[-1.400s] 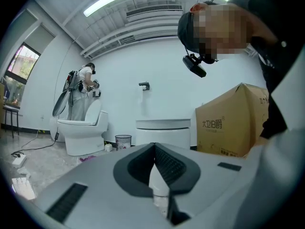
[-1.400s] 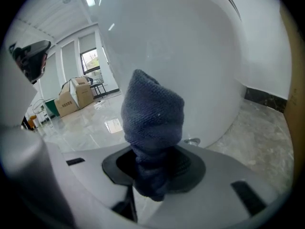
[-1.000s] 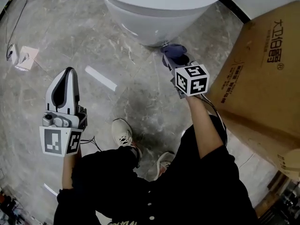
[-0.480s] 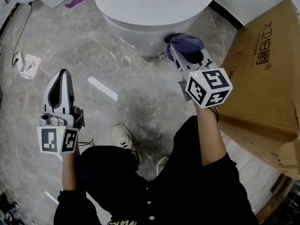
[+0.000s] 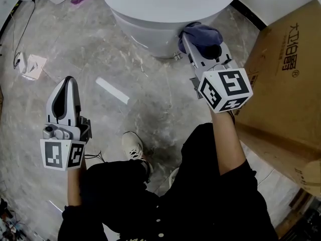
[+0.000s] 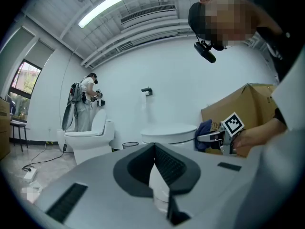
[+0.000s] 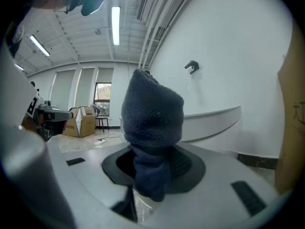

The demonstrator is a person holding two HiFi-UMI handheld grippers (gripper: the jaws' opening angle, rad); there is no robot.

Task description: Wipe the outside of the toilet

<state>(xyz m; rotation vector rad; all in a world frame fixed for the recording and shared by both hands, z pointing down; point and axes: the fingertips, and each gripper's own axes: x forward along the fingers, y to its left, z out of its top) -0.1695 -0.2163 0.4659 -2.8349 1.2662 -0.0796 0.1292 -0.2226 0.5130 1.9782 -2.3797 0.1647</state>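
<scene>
The white toilet (image 5: 160, 14) fills the top middle of the head view, its bowl seen from above. My right gripper (image 5: 193, 38) is shut on a dark blue cloth (image 5: 200, 34), and the cloth presses against the right side of the bowl just under the rim. In the right gripper view the cloth (image 7: 152, 123) bulges up from between the jaws, with the toilet's rim (image 7: 212, 120) behind it. My left gripper (image 5: 65, 97) hangs over the floor at the left, shut with nothing in it. In the left gripper view its jaws meet in front of the toilet (image 6: 169, 135).
A large cardboard box (image 5: 281, 79) stands close on the right. A white strip (image 5: 111, 90), a small white box (image 5: 30, 64) and a cable (image 5: 17, 29) lie on the marble floor. My shoes (image 5: 134, 147) are below. Another toilet (image 6: 88, 137) and a person (image 6: 83, 104) stand far off.
My right gripper has risen with the cloth from the base of the toilet to the side of the bowl under the rim. The left gripper has barely shifted.
</scene>
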